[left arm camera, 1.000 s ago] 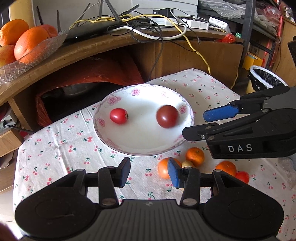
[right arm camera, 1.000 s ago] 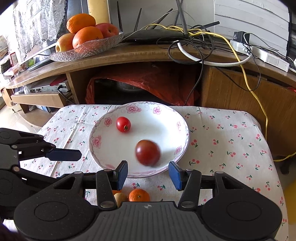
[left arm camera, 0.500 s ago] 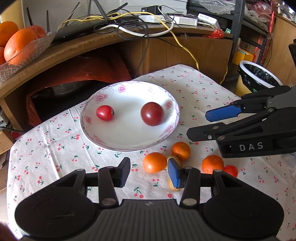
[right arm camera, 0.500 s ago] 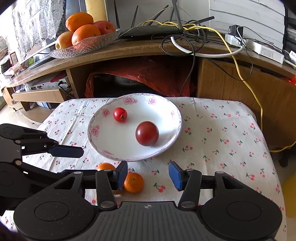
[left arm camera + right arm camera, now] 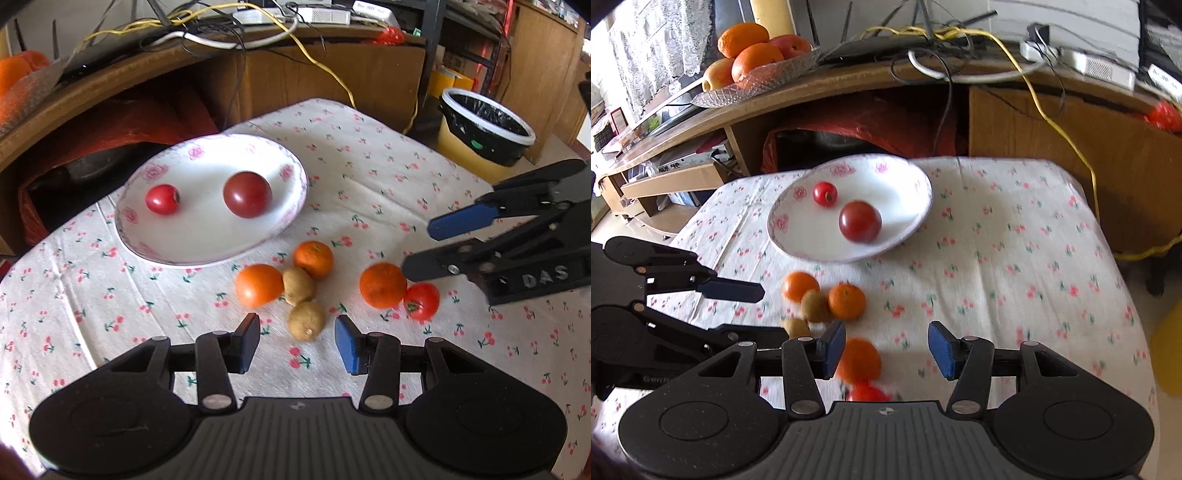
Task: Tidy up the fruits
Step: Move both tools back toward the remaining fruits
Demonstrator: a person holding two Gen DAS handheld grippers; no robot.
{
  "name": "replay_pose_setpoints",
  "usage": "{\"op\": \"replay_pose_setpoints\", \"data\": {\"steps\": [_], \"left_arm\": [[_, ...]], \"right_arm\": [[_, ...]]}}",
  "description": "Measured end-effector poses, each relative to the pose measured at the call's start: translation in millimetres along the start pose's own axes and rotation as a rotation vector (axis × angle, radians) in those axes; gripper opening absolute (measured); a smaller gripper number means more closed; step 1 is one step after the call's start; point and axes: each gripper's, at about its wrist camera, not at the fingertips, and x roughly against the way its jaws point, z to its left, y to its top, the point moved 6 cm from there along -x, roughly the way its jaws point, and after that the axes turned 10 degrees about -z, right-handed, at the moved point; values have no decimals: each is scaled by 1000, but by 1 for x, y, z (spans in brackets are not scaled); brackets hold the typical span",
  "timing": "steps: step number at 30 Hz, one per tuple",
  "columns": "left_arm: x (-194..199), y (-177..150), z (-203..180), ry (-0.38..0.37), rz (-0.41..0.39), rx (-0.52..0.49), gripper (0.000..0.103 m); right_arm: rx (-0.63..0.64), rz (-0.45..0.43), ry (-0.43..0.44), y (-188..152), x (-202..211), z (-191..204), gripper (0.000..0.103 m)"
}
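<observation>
A white floral plate (image 5: pixel 155 243) (image 5: pixel 916 177) holds a small red tomato (image 5: pixel 161 199) (image 5: pixel 824 193) and a dark red tomato (image 5: pixel 246 194) (image 5: pixel 860 221). In front of it on the cloth lie three oranges (image 5: pixel 258 285) (image 5: pixel 313 259) (image 5: pixel 382 285), two brown kiwis (image 5: pixel 298 285) (image 5: pixel 306 319) and a red tomato (image 5: pixel 422 301). My left gripper (image 5: pixel 297 349) is open and empty, just short of the near kiwi. My right gripper (image 5: pixel 886 349) is open and empty above an orange (image 5: pixel 858 360) and the red tomato (image 5: pixel 866 393).
A wooden desk (image 5: pixel 886 85) with cables stands behind the table. A glass bowl of oranges and apples (image 5: pixel 753 59) sits on it. A bin with a black liner (image 5: pixel 484 129) stands at the right. The table's edges curve away near both sides.
Both grippers have pulled back toward me from the plate. The loose fruit in front of the plate has come into view. The dark tomato now rests in the plate.
</observation>
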Motion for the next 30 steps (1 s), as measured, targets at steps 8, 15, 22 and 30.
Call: {"op": "replay_pose_setpoints", "data": {"steps": [8,15,22,30], "left_arm": [[-8,-1,-10,-6,11,-29,53],[-12,-3,-13,-4,17,-58,53],[-15,-5,-13,-7,26,-57,52],[-19,-1,-17,2,16,-64,45]], "right_arm": [[63,51,18,-18,10,5,47],[120,107,59,-30,2,11,47],[127,137,61,-35,-9,11,44],[136,147,71,-32,-12,15,25]]}}
